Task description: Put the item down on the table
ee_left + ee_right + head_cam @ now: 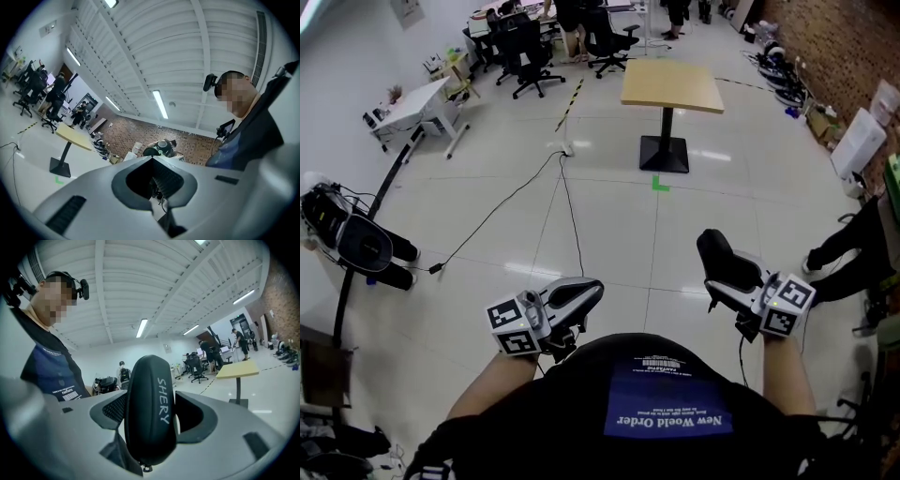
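1. The case (150, 408) is clamped between the jaws of the right gripper (737, 284). It stands on end, with its long axis across the jaw line. It is held in the air in front of the person's body, above the floor (609, 216). It touches no surface.
2. The left gripper (587, 292) has its jaws closed tip to tip. Nothing is between them.
3. The table (672, 84) stands well apart from the case, further ahead across the floor.
4. Step in hand, as judged: carrying. The case is in the grip and does not lie on the table.
5. Next move, as judged:
   - Bring the right gripper over the tabletop, inside its near edge.
   - Lower the case until it bears on the top.
   - Part the jaws only after contact.
6. Case: a black, elongated pod with rounded ends. Its matte shell looks rigid and carries the pale lettering "SHERY". The curved shell gives the jaws little flat surface, so it may roll on release.
7. Jaws: grey moulded shells with dark ribbed pads.
8. Table: a flat, square, light wood-coloured top on a black post and a black square base.
9. Floor: glossy pale tiles.
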